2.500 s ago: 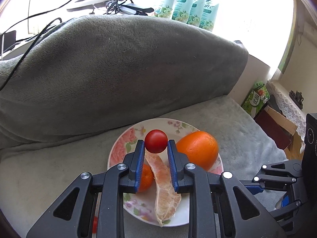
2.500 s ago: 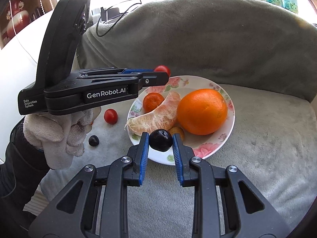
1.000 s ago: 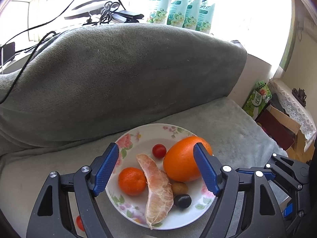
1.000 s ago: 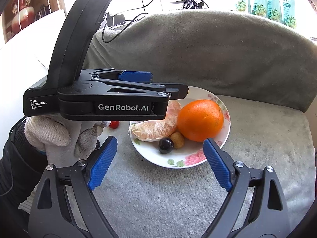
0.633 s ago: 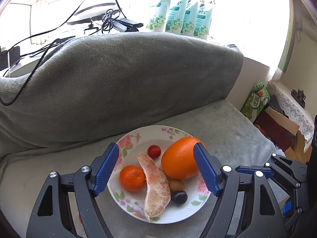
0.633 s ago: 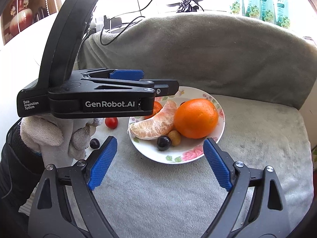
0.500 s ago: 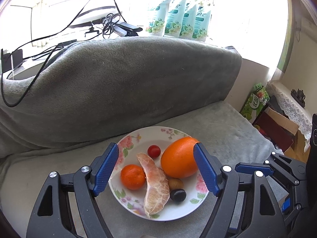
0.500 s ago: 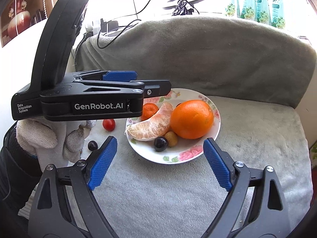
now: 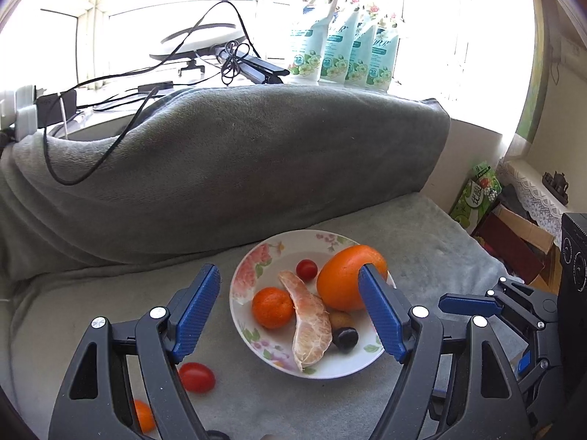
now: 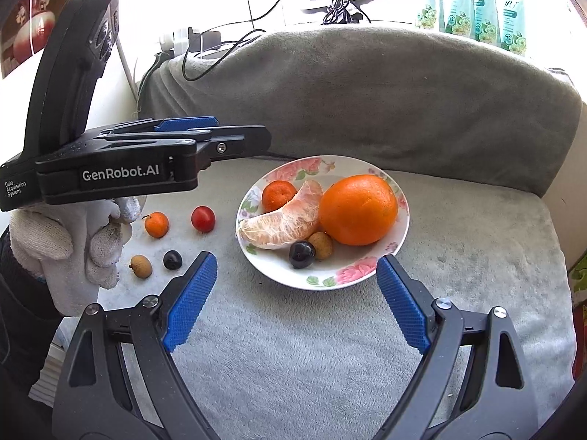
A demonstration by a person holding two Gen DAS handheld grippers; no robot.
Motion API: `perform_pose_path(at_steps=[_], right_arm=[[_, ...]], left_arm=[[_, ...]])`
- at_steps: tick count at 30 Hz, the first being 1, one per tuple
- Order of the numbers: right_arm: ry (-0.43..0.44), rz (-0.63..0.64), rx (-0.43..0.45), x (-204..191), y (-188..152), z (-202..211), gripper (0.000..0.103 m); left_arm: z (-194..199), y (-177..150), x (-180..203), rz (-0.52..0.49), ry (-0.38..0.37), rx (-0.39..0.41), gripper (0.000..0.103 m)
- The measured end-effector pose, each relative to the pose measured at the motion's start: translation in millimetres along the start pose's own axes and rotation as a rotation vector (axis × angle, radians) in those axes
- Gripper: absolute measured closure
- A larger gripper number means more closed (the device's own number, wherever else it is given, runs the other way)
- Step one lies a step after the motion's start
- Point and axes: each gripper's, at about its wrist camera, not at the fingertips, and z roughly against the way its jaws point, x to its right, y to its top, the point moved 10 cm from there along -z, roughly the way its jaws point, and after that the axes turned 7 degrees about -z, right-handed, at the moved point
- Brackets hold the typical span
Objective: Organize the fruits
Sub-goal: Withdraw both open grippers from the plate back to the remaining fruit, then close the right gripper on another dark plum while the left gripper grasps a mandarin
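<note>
Left gripper [image 9: 290,315] is spread wide with nothing between its blue pads, and the right gripper [image 10: 297,300] is gaping too, also empty. Both hover over a grey blanket [image 10: 330,348] that covers the seat.

Just ahead of both grippers sits the floral plate [image 10: 367,275]. In it: a big orange [image 10: 357,209], a peeled citrus segment [image 10: 282,223] leaning against it, a small mandarin [image 10: 279,194] behind the segment, plus a dark berry [image 10: 301,254] and a brownish longan [image 10: 321,245] touching each other at the near rim. From the left wrist view there's also a cherry tomato [image 9: 306,268] in the plate on the far side, beside the orange.

Still loose on the blanket, off to the left of the right gripper: another cherry tomato [image 10: 203,219], a tiny orange fruit [image 10: 156,224], a second dark berry [image 10: 172,259] and a second longan [image 10: 141,266]. They lie under the left gripper, right by the person's white-gloved hand [image 10: 66,245] holding it.
</note>
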Motion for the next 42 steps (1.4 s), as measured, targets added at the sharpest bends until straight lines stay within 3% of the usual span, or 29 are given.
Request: perform_pose_path(at_steps=[13,22,25,33,42], right_arm=[[0.051,0.041,-0.018,-31.8,-2.3,-7.8,0.012],[0.126,0.06,-0.062,-63.6,-7.5,-23.0,0.012],[0.134,0.068,-0.081,-72.3,-11.1,-31.6,0.02],[0.179,0.089,-0.144,-97.0,-23.3,-54.2,0.039],[0.205,0.135,-0.221,-122.5,-37.0,-84.2,0.06]], left_arm=[[49.4,-29.8,-62.0,0.072,0.099,0.024,0.025],[61.6,-82.3,-106.9,0.173,0.147,-0.036,0.025],[59.4,-101.6,-113.6,0.203,0.146,-0.059,0.026],[48.1,-129.8,-116.3,0.257,0.111,-0.101,0.042],[39.8,-150.0,-121.7,0.3,0.092,-0.128,0.047]])
